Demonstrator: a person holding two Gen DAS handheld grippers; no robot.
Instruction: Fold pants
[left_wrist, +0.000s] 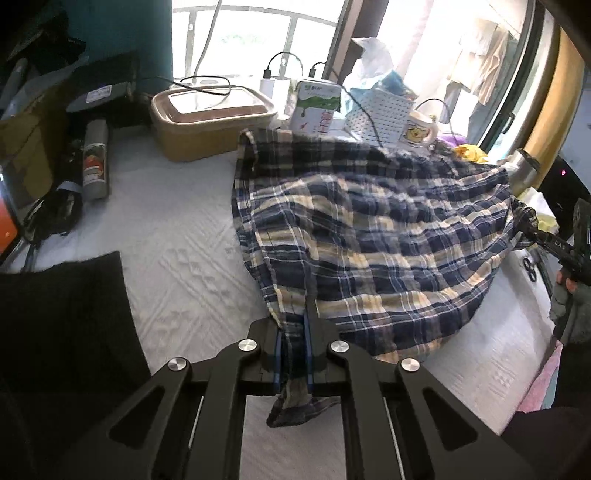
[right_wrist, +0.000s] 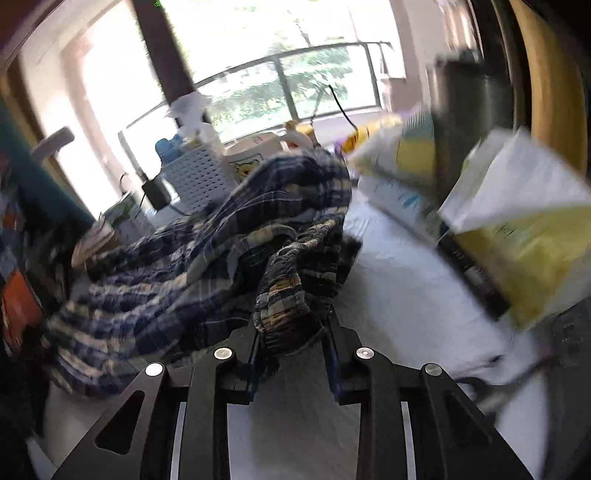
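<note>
The pants (left_wrist: 369, 236) are navy, white and cream plaid, held stretched above a white quilted surface (left_wrist: 177, 266). My left gripper (left_wrist: 293, 332) is shut on one end of the fabric, and a loose tail hangs below its fingers. My right gripper (right_wrist: 293, 325) is shut on the gathered elastic waistband (right_wrist: 284, 295); it also shows at the right edge of the left wrist view (left_wrist: 532, 225). The right wrist view is motion-blurred, with the pants (right_wrist: 192, 251) spreading to the left.
A tan lidded box (left_wrist: 210, 118), a white perforated basket (left_wrist: 376, 114), a mug (left_wrist: 421, 131) and cables stand behind the pants. A spray can (left_wrist: 96, 158) and a black cloth (left_wrist: 62, 314) lie to the left. Yellow and white bags (right_wrist: 517, 236) crowd the right.
</note>
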